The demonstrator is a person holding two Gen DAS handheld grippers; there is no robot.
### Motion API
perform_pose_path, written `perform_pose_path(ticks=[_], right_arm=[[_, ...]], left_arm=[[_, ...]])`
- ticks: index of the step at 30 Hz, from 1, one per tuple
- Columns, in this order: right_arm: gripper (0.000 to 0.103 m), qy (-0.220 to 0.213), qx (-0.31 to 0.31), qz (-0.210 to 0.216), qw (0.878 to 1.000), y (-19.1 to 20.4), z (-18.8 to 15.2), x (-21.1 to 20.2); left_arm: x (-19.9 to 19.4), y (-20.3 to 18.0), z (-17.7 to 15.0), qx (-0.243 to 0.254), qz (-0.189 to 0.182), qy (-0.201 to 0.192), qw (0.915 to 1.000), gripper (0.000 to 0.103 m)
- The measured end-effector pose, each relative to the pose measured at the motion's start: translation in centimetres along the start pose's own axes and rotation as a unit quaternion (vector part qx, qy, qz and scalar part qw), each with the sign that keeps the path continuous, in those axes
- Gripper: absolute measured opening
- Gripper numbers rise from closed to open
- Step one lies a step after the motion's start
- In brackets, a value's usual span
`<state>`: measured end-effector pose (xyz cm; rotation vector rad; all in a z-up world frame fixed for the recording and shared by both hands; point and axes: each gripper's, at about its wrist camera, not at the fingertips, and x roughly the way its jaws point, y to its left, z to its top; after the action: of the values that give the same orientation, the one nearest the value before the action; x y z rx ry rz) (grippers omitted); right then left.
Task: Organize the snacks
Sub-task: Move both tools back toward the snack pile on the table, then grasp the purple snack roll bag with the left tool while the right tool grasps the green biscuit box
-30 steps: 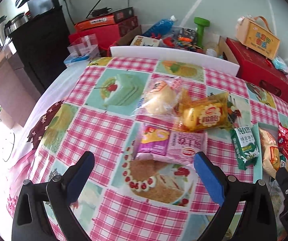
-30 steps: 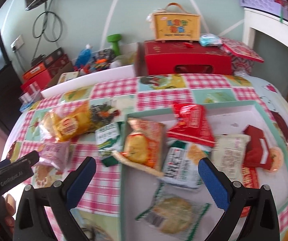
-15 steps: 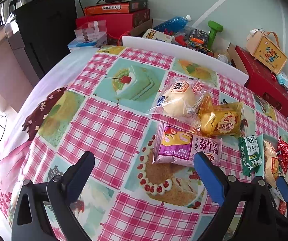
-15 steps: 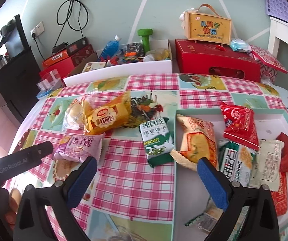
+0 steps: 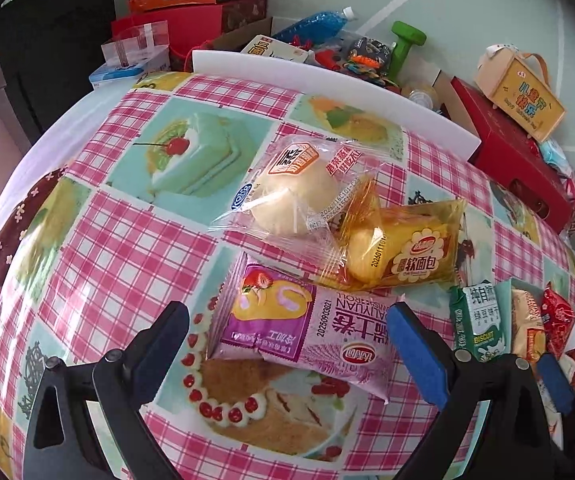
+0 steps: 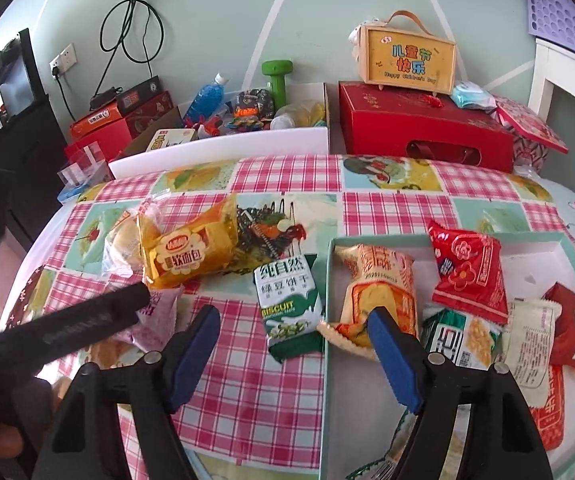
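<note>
My left gripper (image 5: 287,332) is open, its fingers on either side of a pink swiss-roll packet (image 5: 299,328) on the checked tablecloth. Behind it lie a clear-wrapped white bun (image 5: 291,192) and a yellow soft-bread packet (image 5: 403,248). My right gripper (image 6: 293,332) is open, with a green biscuit packet (image 6: 289,300) lying between its fingers, just left of a shallow teal-rimmed tray (image 6: 327,360). The tray holds an orange packet (image 6: 379,284), a red packet (image 6: 467,272) and several others. The yellow packet (image 6: 187,252) and pink packet (image 6: 155,316) also show in the right wrist view.
The left gripper's black body (image 6: 59,332) crosses the right wrist view's lower left. Beyond the table's far edge stand a white bin (image 6: 223,148) of toys, a red gift box (image 6: 423,128) with a yellow case (image 6: 407,60), and a black cabinet (image 5: 47,40).
Both grippers moved forward and down toward the table. The left closed in on the pink packet. The right swung left from over the tray to the green biscuit packet.
</note>
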<state>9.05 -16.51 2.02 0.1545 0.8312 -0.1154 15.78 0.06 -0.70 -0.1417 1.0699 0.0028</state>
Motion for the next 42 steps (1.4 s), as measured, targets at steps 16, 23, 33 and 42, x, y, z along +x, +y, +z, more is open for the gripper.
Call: perform_pose_path(ticks=[16,23,33,42], right_arm=[[0.069,-0.007,0.000,0.005,1.000,-0.2,0.4,0.2],[0.066,-0.015,-0.019,0.014,1.000,0.7,0.5,-0.6],[0.063,0.013,-0.047,0.014,0.999,2.1,1.3,1.8],[0.063,0.047,-0.059,-0.016,0.997,1.7,1.8,4.4]], left_arm=[[-1.0,1.8,-1.5,0.035,0.022,0.017,0.9990,0.099],[-1.9,5.5,-1.5,-0.015,0.048,0.013,0.9987,0.099],[-2.2,4.8,-0.3,-0.020,0.006,-0.009,0.9997,0.099],[0.2,1.9,-0.4,0.010,-0.019,0.005,0.9998,0.081]])
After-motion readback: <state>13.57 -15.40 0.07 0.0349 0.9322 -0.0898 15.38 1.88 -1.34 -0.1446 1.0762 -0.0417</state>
